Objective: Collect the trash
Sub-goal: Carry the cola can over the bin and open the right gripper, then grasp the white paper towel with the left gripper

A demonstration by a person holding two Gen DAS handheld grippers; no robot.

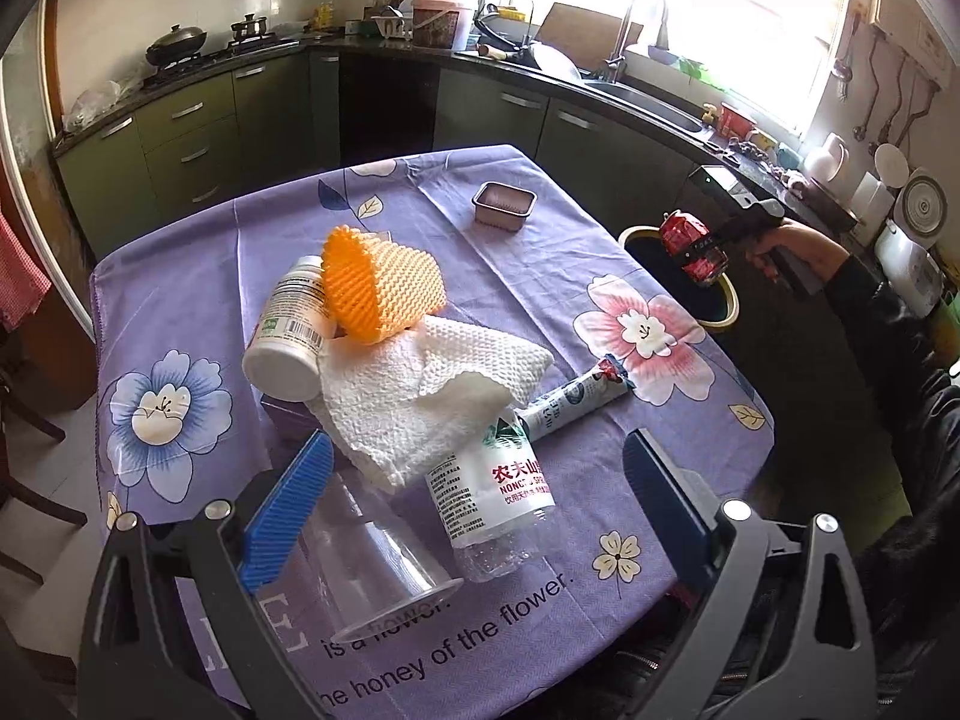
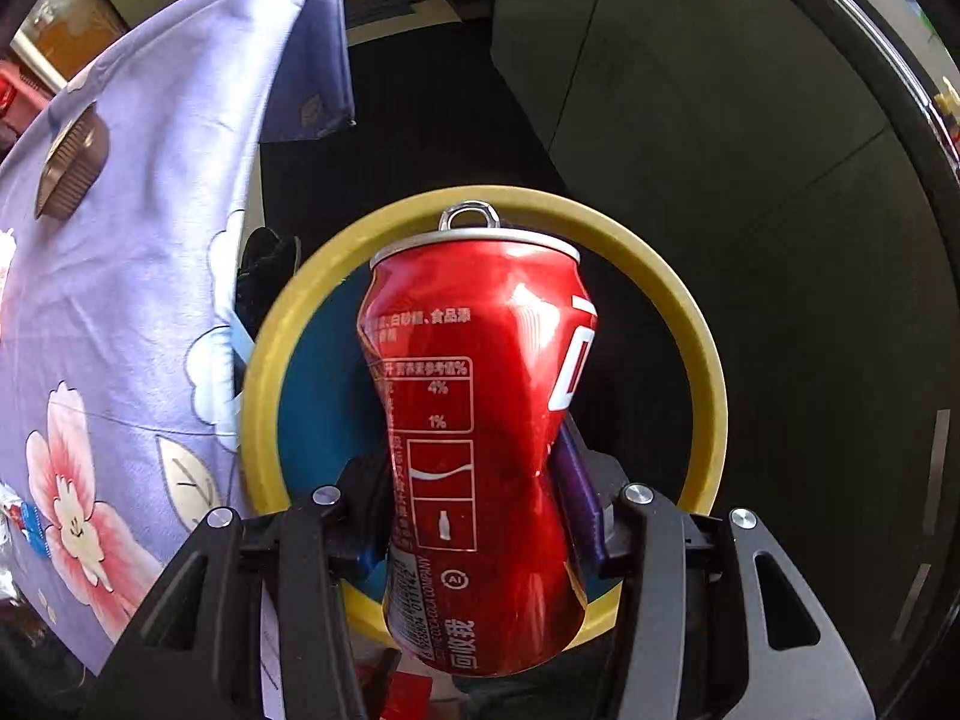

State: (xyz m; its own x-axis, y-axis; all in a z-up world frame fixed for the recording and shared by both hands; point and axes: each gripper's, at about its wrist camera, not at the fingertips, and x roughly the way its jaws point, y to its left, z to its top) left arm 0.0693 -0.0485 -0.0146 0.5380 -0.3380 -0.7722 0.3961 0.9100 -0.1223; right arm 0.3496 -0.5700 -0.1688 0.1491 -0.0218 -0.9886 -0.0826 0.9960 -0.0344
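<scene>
Your right gripper (image 2: 474,516) clamps the dented red can (image 2: 480,420) above the yellow-rimmed bin (image 2: 690,324); your left gripper (image 1: 474,516) hangs with jaws apart, empty, over the table (image 1: 540,252).

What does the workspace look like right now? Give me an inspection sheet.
Surface: table under a purple flowered tablecloth.
Job's things: dented red can directly over the yellow-rimmed bin beside the table; on the table, white pill bottle, orange foam net, paper towel, water bottle, clear cup, snack wrapper, foil tray.
Clutter: nothing seen beyond the trash.
Grippers: right gripper shut on the can; left gripper open above the cup and water bottle.
Cables: nothing seen.
Surroundings: kitchen counter, sink, wok.
</scene>
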